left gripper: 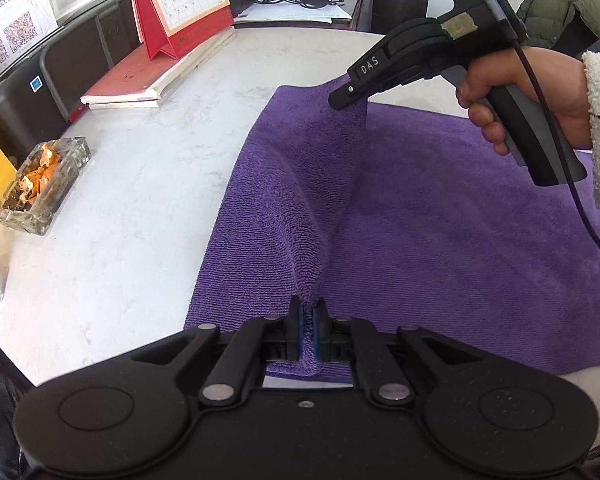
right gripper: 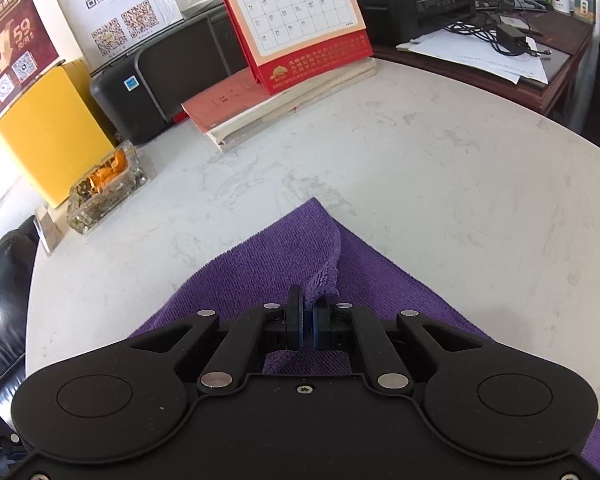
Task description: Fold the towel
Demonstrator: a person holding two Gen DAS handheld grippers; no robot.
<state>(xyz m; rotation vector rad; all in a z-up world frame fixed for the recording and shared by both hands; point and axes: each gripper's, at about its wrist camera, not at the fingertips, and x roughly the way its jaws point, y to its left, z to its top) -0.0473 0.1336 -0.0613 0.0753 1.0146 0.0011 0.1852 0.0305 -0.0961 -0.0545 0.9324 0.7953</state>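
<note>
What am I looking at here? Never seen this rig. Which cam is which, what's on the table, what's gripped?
No robot: a person holds a handheld two-finger gripper in each hand, each with a fisheye camera looking along its fingers. The left wrist view shows the left gripper shut on the near edge of the purple towel, with the right gripper pinching a far corner. The right wrist view shows that same gripper up close. On the white table: a desk calendar on books, and a glass ashtray.

White marbled table [right gripper: 440, 168]: purple towel [left gripper: 460, 240] spread by the near edge, glass ashtray [right gripper: 106, 188] at left edge, red-covered book stack [right gripper: 284, 96] with desk calendar [right gripper: 296, 20] along far edge.
</note>
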